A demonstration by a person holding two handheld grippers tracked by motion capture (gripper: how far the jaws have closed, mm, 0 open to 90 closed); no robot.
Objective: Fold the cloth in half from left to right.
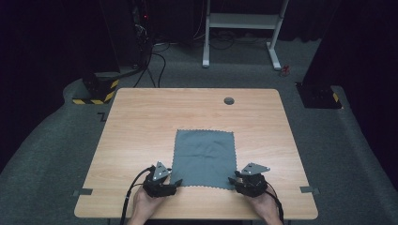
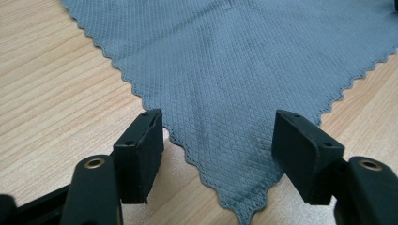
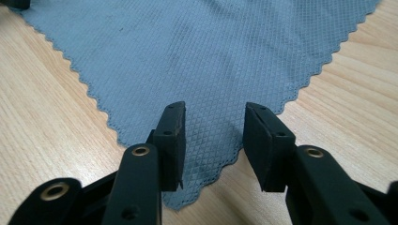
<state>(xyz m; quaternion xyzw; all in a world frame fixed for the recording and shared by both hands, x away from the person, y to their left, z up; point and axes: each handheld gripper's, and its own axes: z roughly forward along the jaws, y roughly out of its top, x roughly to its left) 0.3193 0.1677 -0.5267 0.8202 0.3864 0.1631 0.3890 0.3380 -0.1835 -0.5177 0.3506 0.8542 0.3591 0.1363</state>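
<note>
Lying flat on the wooden table (image 1: 141,122), near edge toward the person: grey cloth (image 1: 205,157). Straddling its near left corner with jaws apart, nothing pinched: left gripper (image 2: 218,140). Straddling the near right corner likewise, narrower gap, pads not pressing: right gripper (image 3: 213,136). Probably worth lowering both pads flush and closing together, pinching past the scalloped hem.

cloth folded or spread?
Spread: the cloth lies flat as one layer on the table, all four corners out, no fold showing.
</note>
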